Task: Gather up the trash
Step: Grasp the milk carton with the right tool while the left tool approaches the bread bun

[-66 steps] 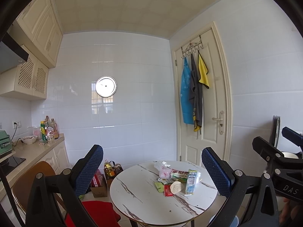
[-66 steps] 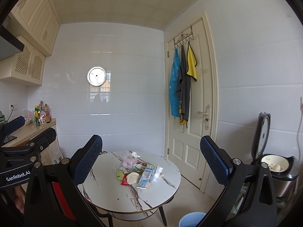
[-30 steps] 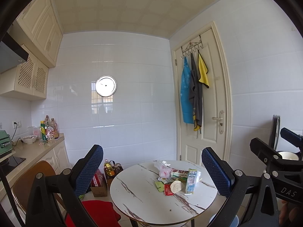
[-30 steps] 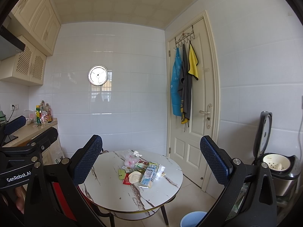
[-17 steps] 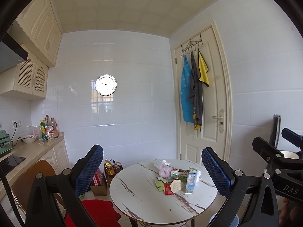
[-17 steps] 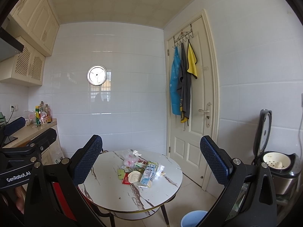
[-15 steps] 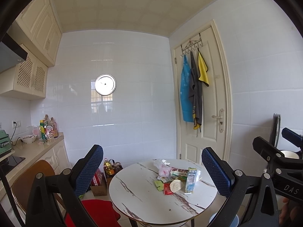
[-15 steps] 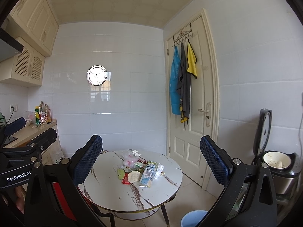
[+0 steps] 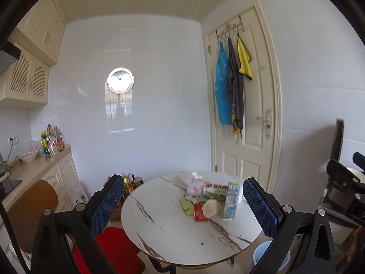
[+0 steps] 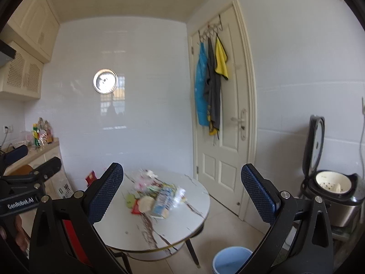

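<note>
On the round table (image 9: 173, 235), trash (image 9: 211, 202) heaped near the far side, bin (image 10: 230, 259) on the floor beside it. Left gripper (image 9: 183, 203) and right gripper (image 10: 182, 194) both spread wide, empty, well short. Risk: light wrappers sliding off under a careless pinch.

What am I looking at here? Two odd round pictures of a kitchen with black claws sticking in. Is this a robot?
No robot: a person carries a hand-held gripper in each hand, each with a fisheye camera looking along its blue-padded fingers. One picture comes from the left gripper, the other from the right gripper. Both have their jaws wide apart and hold nothing. Ahead stands a round marble-patterned table with a pile of trash: wrappers, a pink bag, a small carton. A blue bin stands on the floor by the table. In the right view, an open rice cooker sits at the right.
</note>
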Available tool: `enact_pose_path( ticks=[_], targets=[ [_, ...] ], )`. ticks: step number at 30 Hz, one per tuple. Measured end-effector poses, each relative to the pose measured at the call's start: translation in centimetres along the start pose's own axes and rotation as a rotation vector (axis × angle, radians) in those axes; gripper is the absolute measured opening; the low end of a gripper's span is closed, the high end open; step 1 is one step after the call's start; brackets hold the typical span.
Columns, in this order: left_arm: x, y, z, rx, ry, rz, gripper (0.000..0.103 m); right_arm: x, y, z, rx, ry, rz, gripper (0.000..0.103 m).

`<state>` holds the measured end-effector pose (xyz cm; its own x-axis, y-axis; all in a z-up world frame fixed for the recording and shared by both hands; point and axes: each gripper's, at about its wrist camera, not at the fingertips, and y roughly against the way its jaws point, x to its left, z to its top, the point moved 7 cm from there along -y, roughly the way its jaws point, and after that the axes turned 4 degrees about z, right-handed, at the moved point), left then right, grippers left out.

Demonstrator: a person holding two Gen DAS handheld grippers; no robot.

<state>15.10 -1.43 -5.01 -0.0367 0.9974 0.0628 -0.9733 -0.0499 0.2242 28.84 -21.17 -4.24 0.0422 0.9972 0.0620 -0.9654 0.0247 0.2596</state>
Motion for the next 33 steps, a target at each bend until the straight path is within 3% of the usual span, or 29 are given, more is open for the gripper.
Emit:
enact_pose_path(
  ticks=[10,12,19,25,28,31,33],
  targets=[
    [-0.8,-14.3,-5.6,0.32,-0.021,-0.042,0.102,-5.8,-10.0,-8.5,0.266,-0.069,-0.031,0.103],
    [-0.7,-16.5,-5.2,0.358,-0.022,-0.037,0.102,-5.8,-12.0,-9.9,0.31,-0.077,-0.014,0.103],
    [1.1,-22.8,-6.3,0.428,-0.036,0.003,0.102,-1.4,-21.6,-14.2,0.468,-0.1,0.09,0.103],
    [2.5,-27.6,-6.9,0.454,-0.042,0.021,0.102,2.9,-28.3,-17.1,0.55,-0.073,0.116,0.102],
    [2.4,-29.1,-7.3,0.458,-0.037,0.001,0.102,3.6,-30.7,-18.1,0.587,-0.063,0.095,0.089],
    [1.6,-30.5,-7.2,0.456,-0.048,-0.038,0.102,3.5,-32.0,-18.9,0.617,-0.066,0.093,0.056],
    [1.0,-30.8,-7.1,0.445,-0.058,-0.067,0.102,3.0,-32.0,-19.0,0.616,-0.1,0.142,0.048]
  ],
)
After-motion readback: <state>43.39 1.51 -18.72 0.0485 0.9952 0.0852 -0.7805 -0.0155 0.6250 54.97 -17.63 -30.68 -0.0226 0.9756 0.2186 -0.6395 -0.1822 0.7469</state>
